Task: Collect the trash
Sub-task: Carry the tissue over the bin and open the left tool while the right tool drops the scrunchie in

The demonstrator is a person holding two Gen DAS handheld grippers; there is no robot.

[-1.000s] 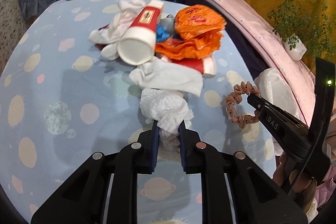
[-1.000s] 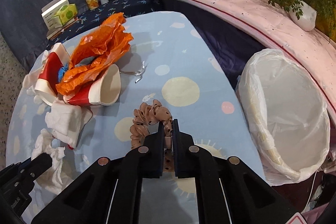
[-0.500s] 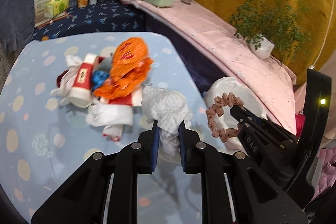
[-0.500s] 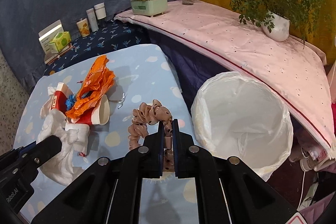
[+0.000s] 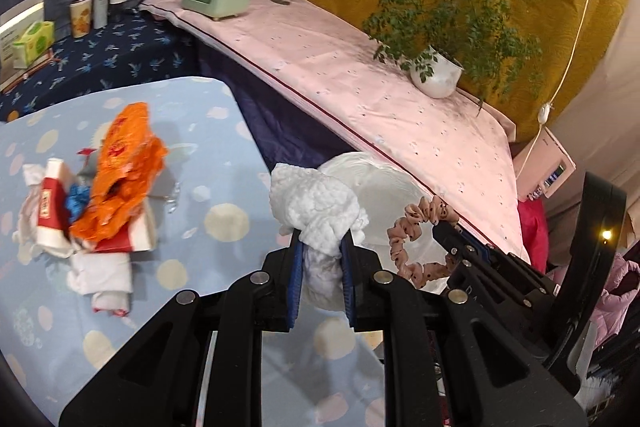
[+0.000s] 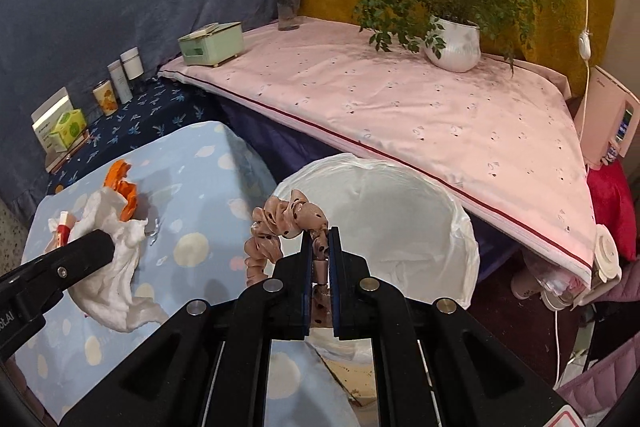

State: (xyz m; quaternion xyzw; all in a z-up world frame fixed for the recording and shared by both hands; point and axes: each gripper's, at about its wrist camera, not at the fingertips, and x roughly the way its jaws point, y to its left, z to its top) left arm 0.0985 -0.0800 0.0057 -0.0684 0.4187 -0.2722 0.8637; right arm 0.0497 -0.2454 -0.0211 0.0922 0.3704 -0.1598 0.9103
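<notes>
My left gripper (image 5: 320,247) is shut on a crumpled white tissue (image 5: 316,203) and holds it in the air by the table's right edge, in front of the white-lined trash bin (image 5: 380,187). My right gripper (image 6: 320,239) is shut on a pink dotted scrunchie (image 6: 284,223), held over the near rim of the bin (image 6: 380,219). The scrunchie (image 5: 416,227) and the right gripper also show in the left wrist view. A pile of trash stays on the blue table (image 5: 216,155): an orange wrapper (image 5: 124,163), red-and-white paper cups (image 5: 50,203), white tissues (image 5: 100,271).
A pink-covered shelf (image 6: 400,107) runs behind the bin with a potted plant (image 6: 452,43), a green box (image 6: 212,43) and a flower vase (image 6: 288,7). Bottles and a tissue box (image 6: 68,127) stand on the dark blue surface at the back left.
Both grippers have lifted and moved right, from over the table toward the bin, carrying the tissue and the scrunchie. The trash pile now lies farther left.
</notes>
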